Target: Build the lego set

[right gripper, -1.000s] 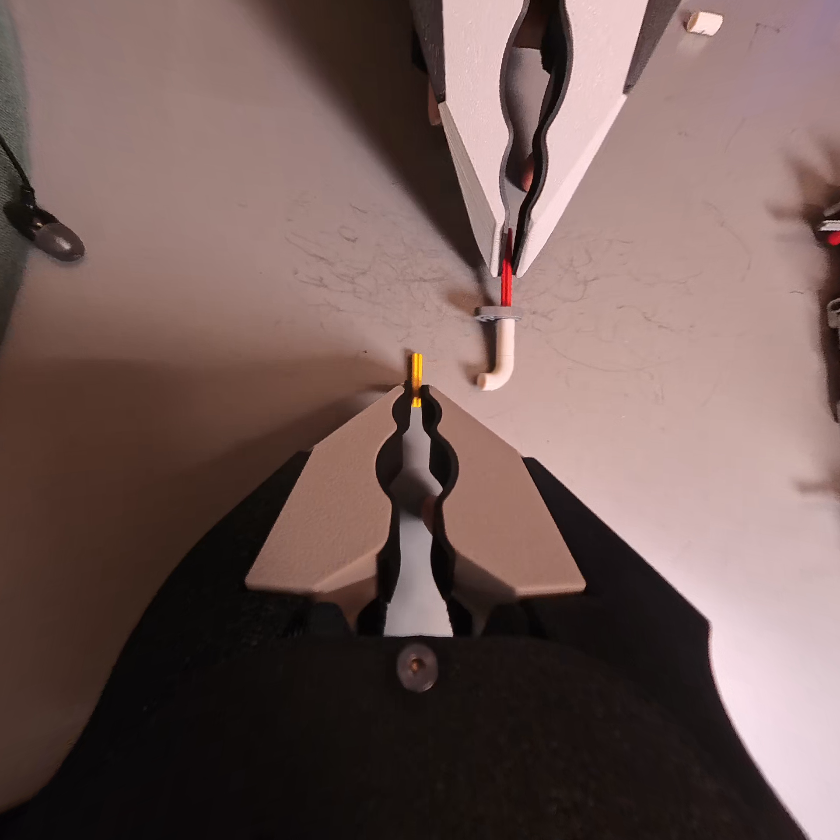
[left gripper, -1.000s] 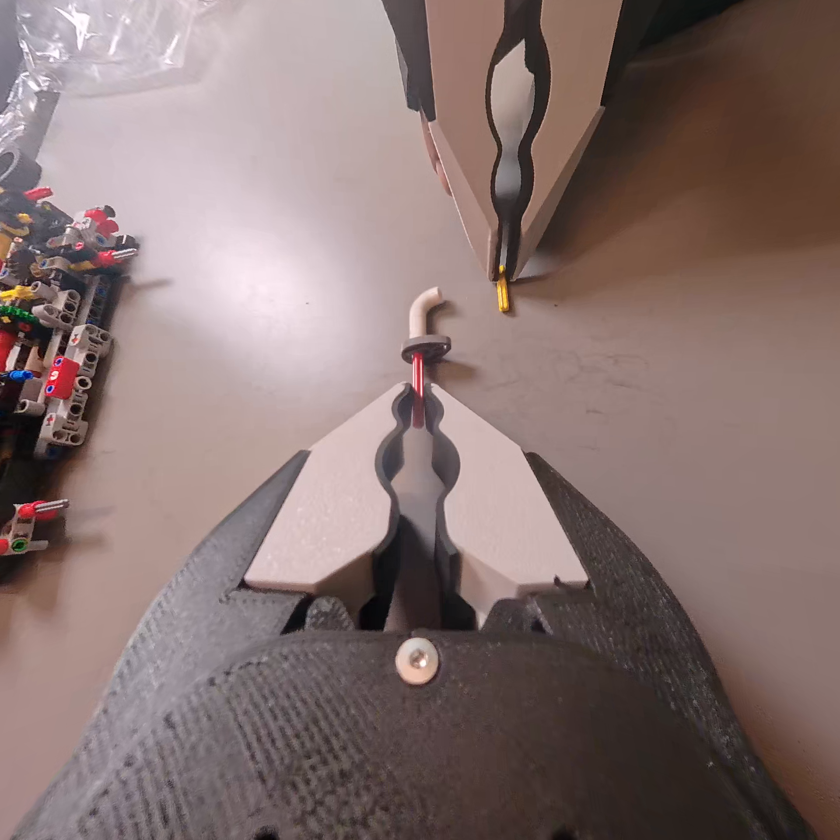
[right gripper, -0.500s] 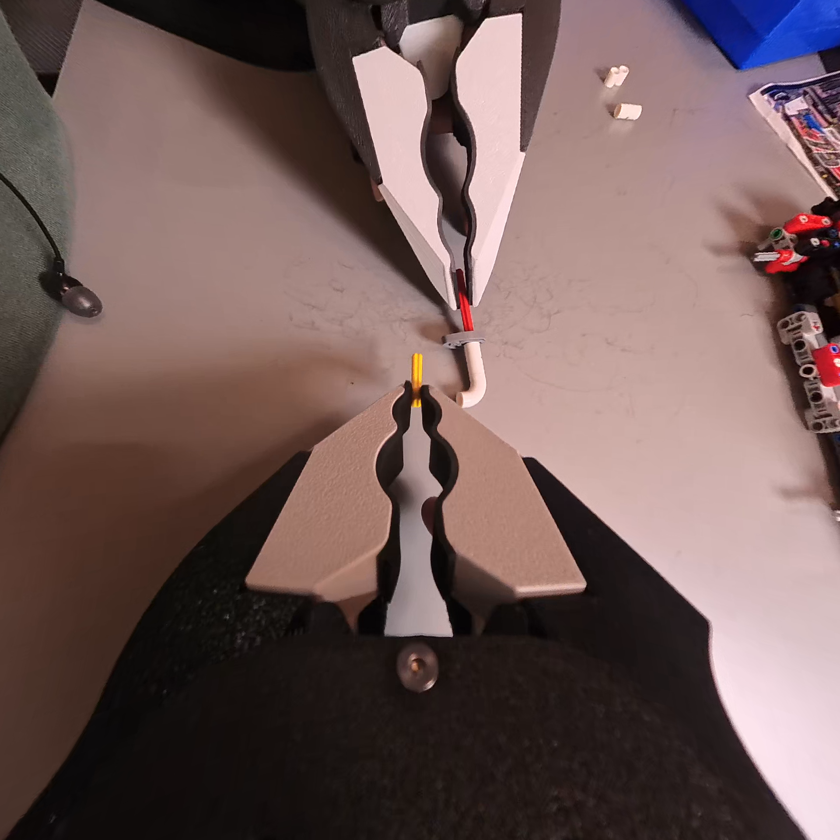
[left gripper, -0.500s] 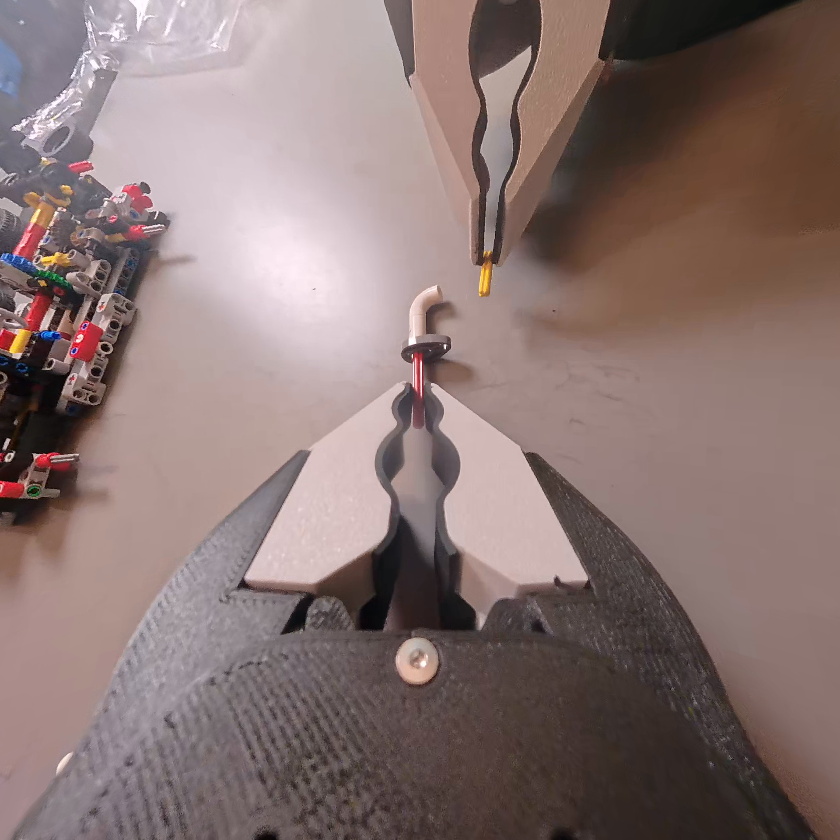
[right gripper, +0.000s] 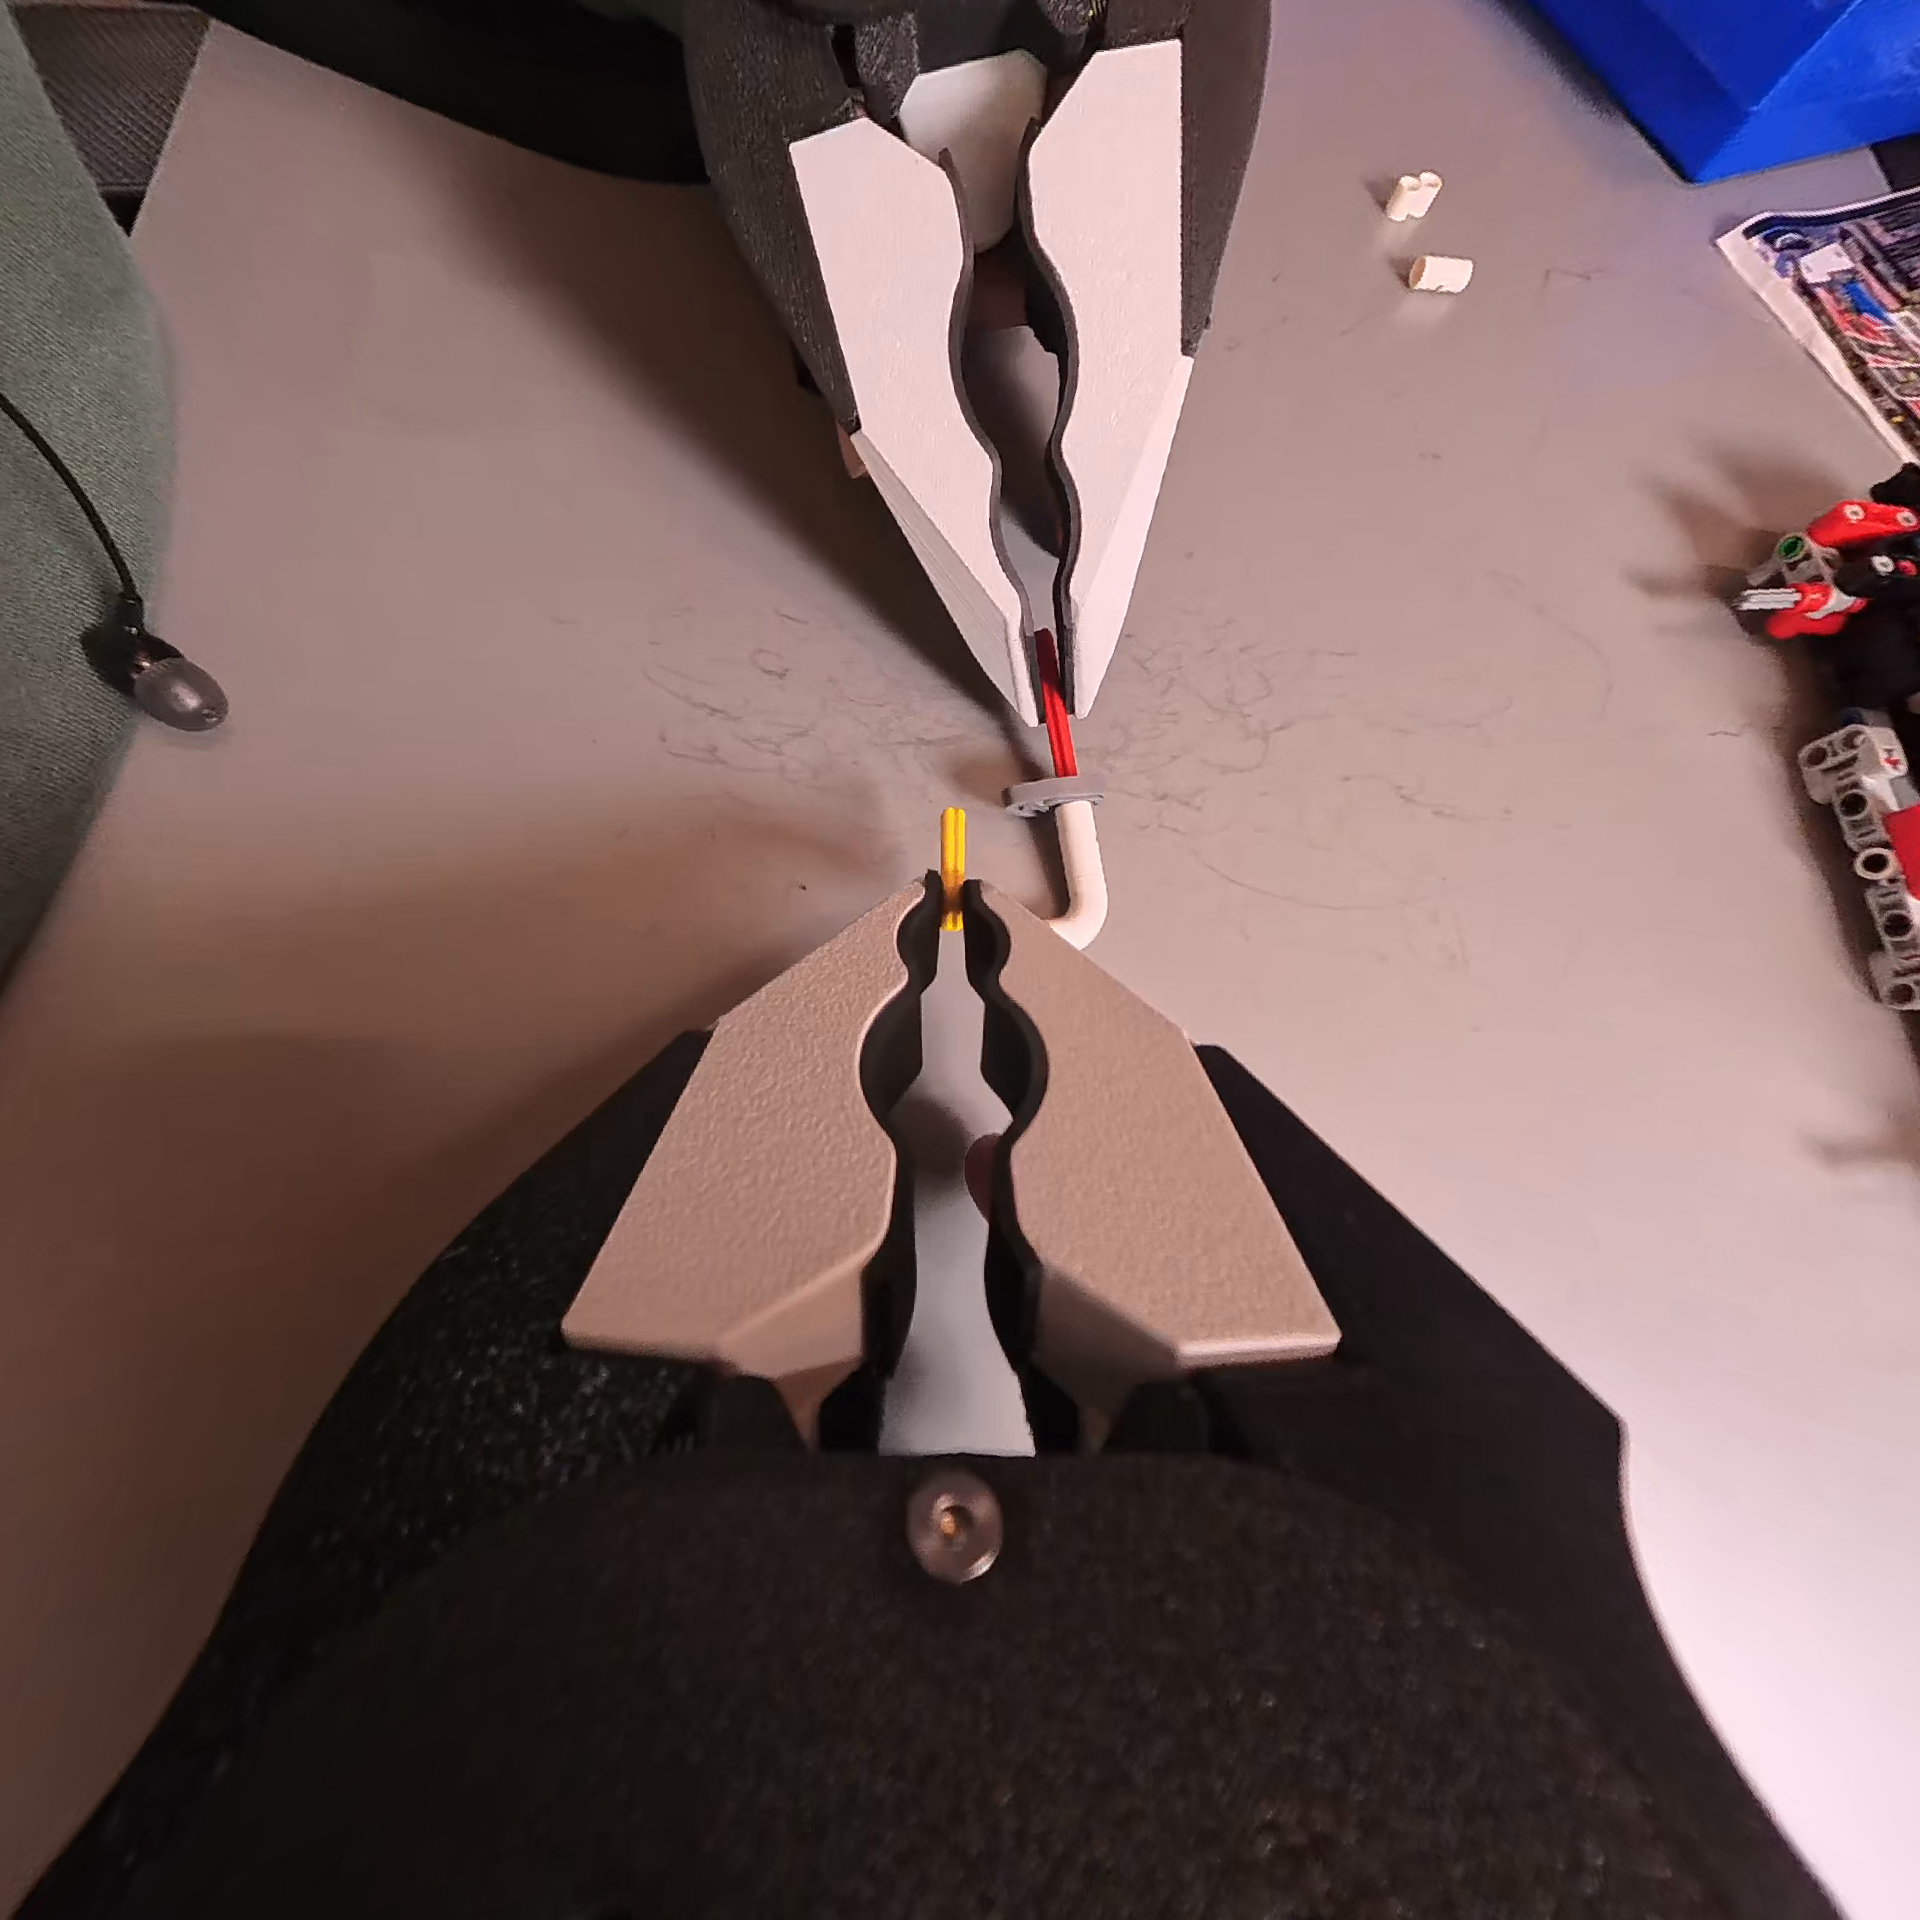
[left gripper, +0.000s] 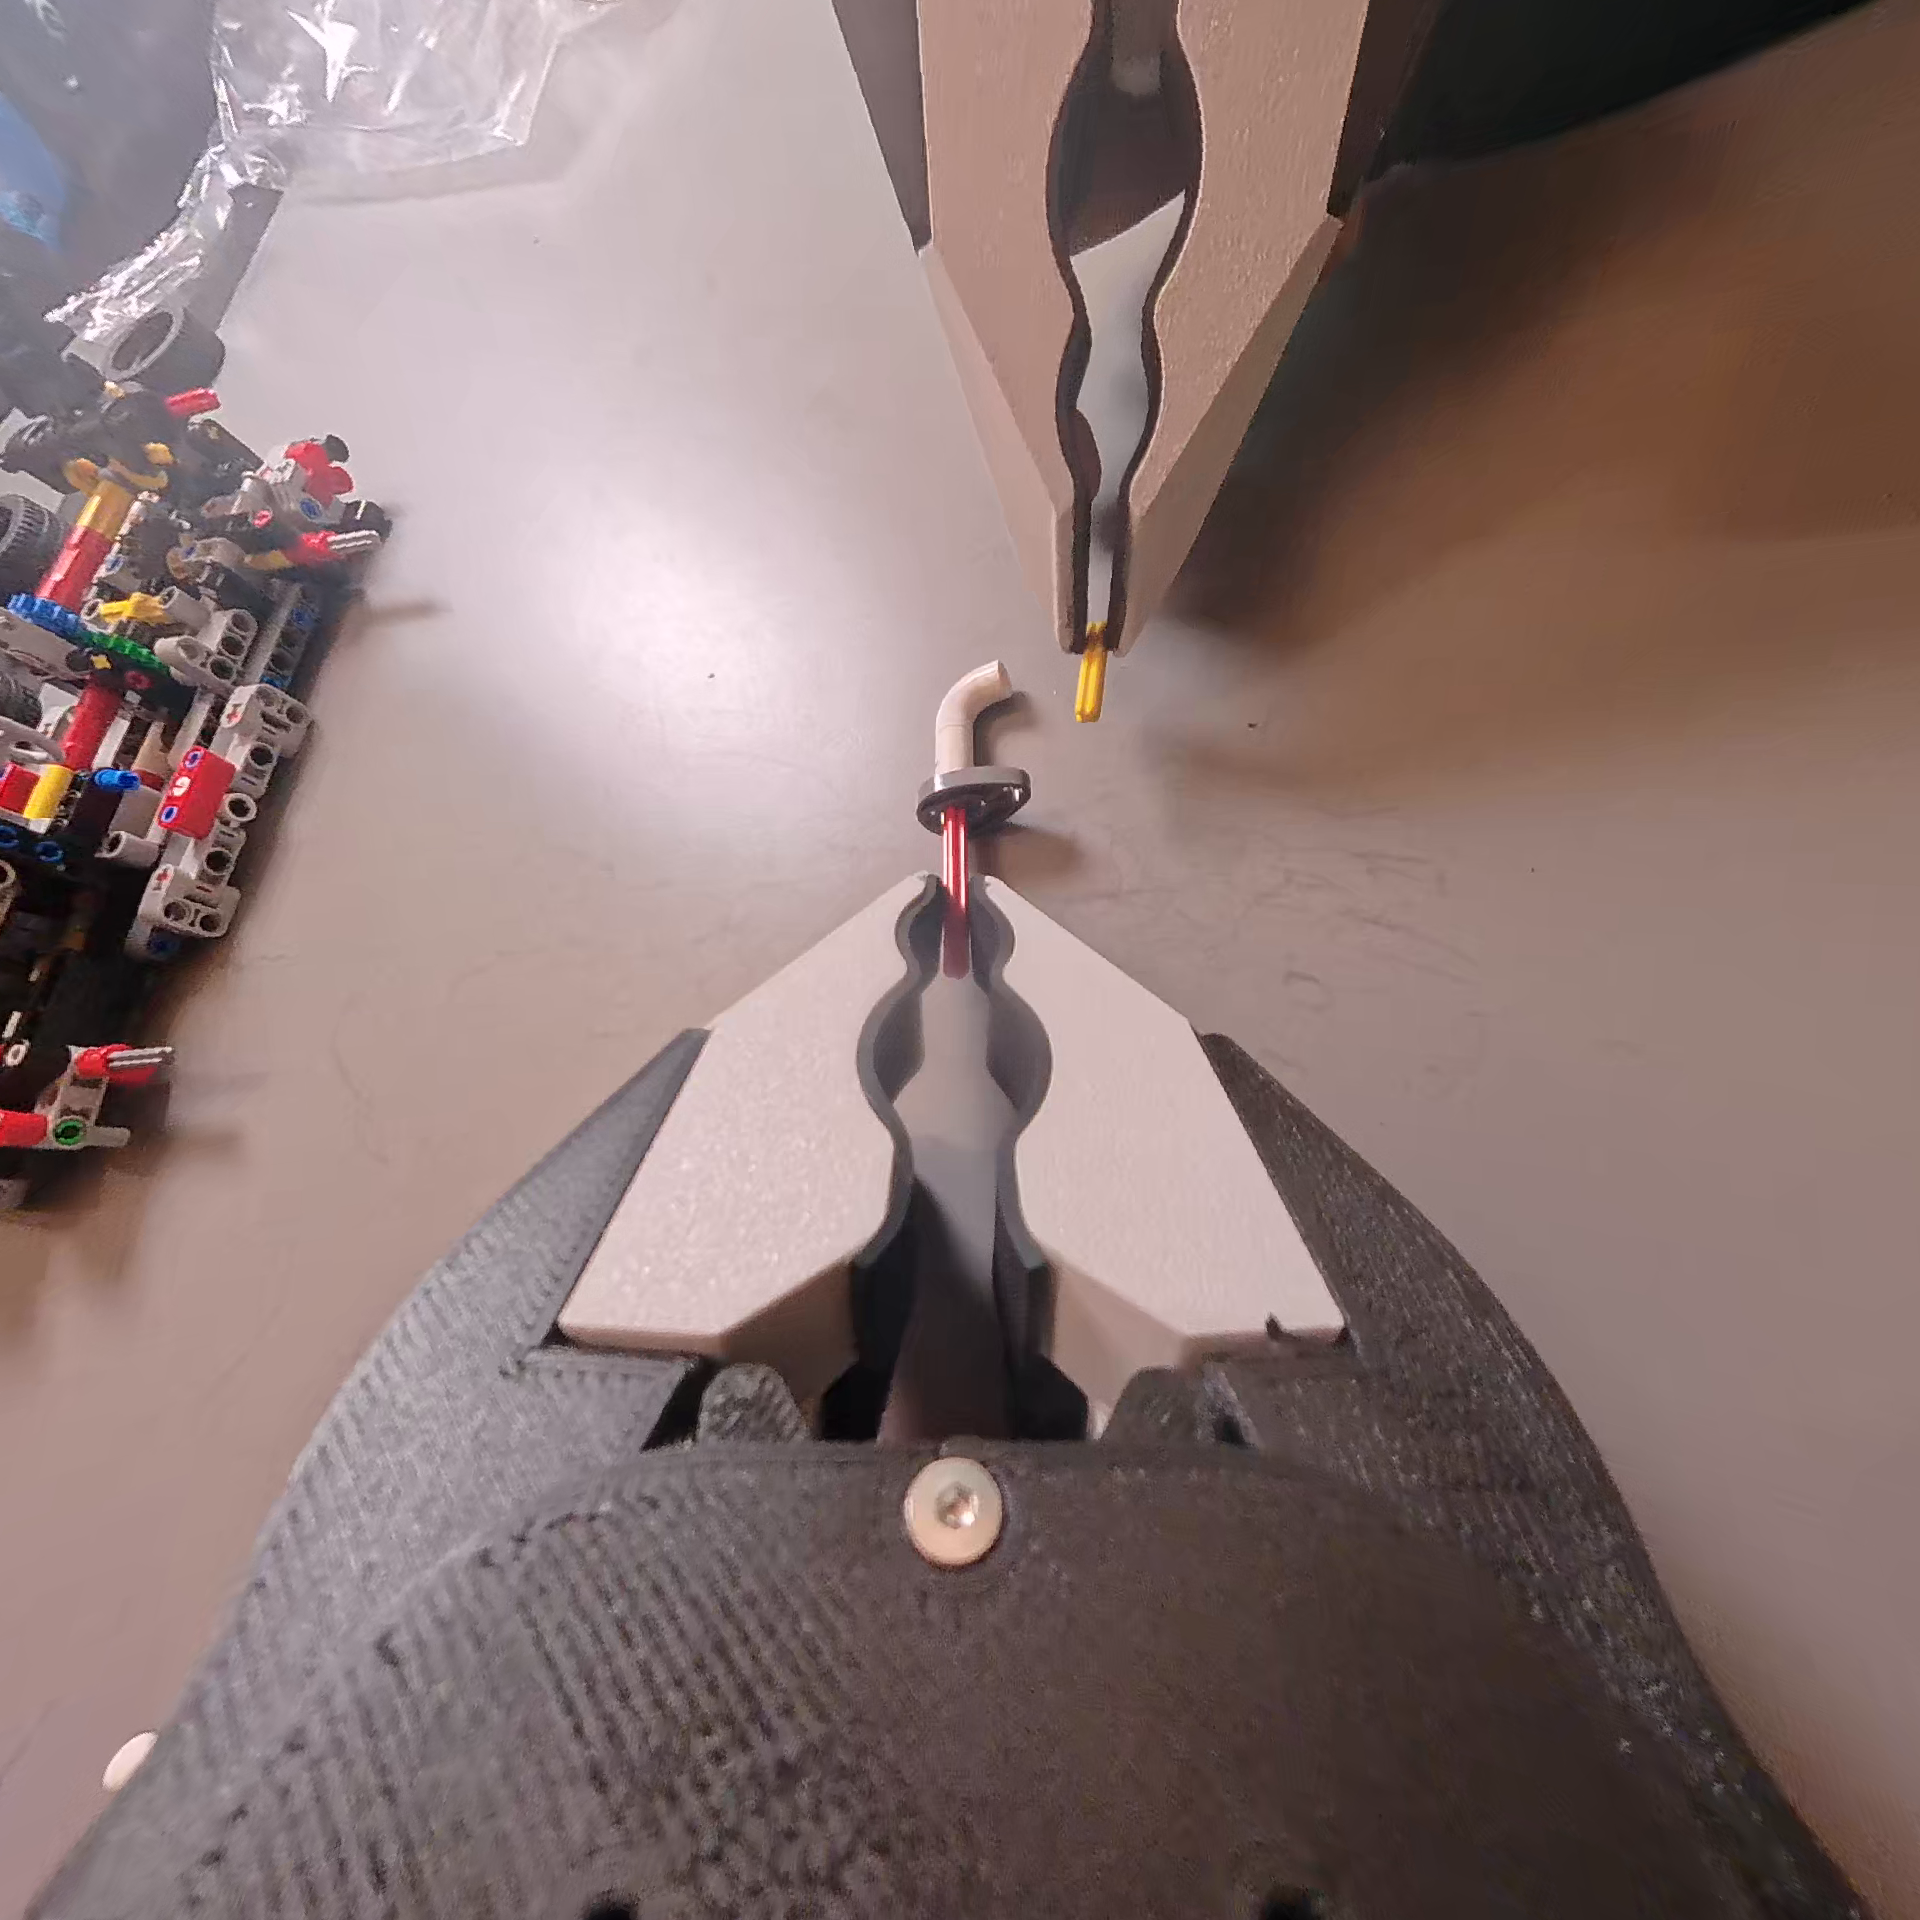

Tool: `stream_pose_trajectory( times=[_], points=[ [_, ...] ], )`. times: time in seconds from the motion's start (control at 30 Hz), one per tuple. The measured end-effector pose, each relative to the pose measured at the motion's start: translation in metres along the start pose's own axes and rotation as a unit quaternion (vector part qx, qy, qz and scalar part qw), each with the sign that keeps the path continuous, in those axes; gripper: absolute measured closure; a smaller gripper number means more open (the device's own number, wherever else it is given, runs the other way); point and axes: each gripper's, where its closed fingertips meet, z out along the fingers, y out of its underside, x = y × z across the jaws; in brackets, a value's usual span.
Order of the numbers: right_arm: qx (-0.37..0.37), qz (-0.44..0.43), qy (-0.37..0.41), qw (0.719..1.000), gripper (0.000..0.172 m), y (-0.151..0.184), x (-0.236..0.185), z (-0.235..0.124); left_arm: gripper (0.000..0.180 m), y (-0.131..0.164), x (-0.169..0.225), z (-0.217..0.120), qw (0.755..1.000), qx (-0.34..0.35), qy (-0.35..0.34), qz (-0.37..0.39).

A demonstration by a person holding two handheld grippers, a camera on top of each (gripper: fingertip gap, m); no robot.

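Observation:
My left gripper [left gripper: 954,883] is shut on a thin red axle [left gripper: 953,862]. The axle carries a small grey plate [left gripper: 974,795] and a bent white tube [left gripper: 966,712] at its far end. My right gripper [right gripper: 952,885] is shut on a short yellow axle [right gripper: 952,847], held just above the grey table [right gripper: 520,623]. The two grippers face each other, tips close. In the left wrist view the yellow axle [left gripper: 1090,681] hangs just right of the white tube's open end. In the right wrist view the white tube [right gripper: 1081,883] lies right of my fingertips.
A multicoloured brick-built model [left gripper: 114,717] lies on the table at the left, with clear plastic bags [left gripper: 343,94] behind it. Two small white tube pieces [right gripper: 1429,234], a printed booklet [right gripper: 1839,270] and a blue bin [right gripper: 1745,73] sit far right. A black cable end [right gripper: 171,691] lies left. There is about 5 cm between the tips of the two grippers.
Both grippers have lifted and tilted, so more of the table shows. The yellow axle's tip has come closer to the white tube's open end. Both grasps stay as they were.

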Motion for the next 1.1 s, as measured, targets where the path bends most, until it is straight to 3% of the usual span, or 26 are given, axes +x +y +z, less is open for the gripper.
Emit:
stream_pose_trajectory(
  times=[0.2,0.4,0.67,1.1],
  points=[
    [0.000,0.001,-0.003,1.000,0.170,0.000,-0.001,0.002,0.178,0.000,-0.001,0.000,1.000,0.003,-0.003,0.005],
    [0.009,0.000,-0.006,1.000,0.170,-0.003,-0.004,0.005,0.163,-0.007,-0.002,-0.013,1.000,0.020,0.002,0.009],
    [0.043,-0.021,-0.005,0.999,0.170,-0.022,-0.011,0.014,0.166,-0.021,0.030,-0.019,0.996,0.049,0.073,0.007],
    [0.046,-0.021,-0.015,0.999,0.171,-0.024,-0.017,0.018,0.177,-0.020,0.038,-0.013,0.995,0.046,0.085,0.008]
  ],
)
